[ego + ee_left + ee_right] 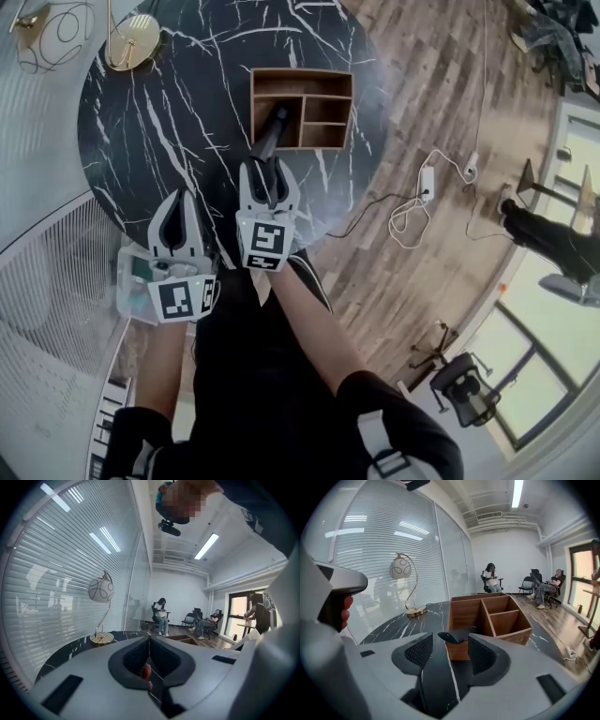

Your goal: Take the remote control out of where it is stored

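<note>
A black remote control [271, 134] leans out of the near left compartment of a wooden organizer box [323, 84] on the black marble table [169, 122]. Its free end points toward me. My right gripper [270, 173] is open just in front of the box. In the right gripper view the remote's [457, 636] tip lies between the spread pads [418, 651] without touching them, and the box [506, 604] stands behind it. My left gripper [178, 202] hovers at the table's near edge, left of the right one, shut and empty [149, 641].
A gold-based lamp [131, 42] stands at the table's far left [416, 611]. The round table's edge curves close under both grippers. A white cable and power strip [427, 183] lie on the wooden floor to the right, near an office chair [464, 384]. People sit at the room's far end.
</note>
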Demonstrator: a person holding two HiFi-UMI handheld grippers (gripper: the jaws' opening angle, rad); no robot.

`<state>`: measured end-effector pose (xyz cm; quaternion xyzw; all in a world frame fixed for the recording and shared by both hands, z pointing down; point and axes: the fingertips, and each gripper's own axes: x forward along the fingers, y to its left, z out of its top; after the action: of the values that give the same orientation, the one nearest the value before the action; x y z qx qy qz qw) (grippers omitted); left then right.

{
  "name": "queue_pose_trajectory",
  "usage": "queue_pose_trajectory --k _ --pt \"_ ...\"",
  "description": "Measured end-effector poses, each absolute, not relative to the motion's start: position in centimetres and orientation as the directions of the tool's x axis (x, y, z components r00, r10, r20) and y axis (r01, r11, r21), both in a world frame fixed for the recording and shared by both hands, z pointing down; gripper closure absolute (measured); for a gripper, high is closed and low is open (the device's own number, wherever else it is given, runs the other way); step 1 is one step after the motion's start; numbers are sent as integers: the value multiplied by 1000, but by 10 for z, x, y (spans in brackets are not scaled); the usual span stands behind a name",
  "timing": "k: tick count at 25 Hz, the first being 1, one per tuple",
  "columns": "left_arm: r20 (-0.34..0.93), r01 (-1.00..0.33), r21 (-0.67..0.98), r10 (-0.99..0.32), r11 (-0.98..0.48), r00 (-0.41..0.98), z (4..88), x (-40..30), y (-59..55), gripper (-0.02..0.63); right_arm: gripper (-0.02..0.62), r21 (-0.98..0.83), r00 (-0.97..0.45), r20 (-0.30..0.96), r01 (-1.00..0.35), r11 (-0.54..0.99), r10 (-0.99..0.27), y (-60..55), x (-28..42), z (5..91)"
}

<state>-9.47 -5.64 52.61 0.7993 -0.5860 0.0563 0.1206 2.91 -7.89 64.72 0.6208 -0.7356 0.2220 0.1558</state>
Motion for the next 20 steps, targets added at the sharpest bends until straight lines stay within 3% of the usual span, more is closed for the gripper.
queue_pose_trajectory --k 20 --pt "245 -950 159 -921 -270 303 537 -103 -59 597 378 -86 -101 534 -994 65 -840 -94 34 656"
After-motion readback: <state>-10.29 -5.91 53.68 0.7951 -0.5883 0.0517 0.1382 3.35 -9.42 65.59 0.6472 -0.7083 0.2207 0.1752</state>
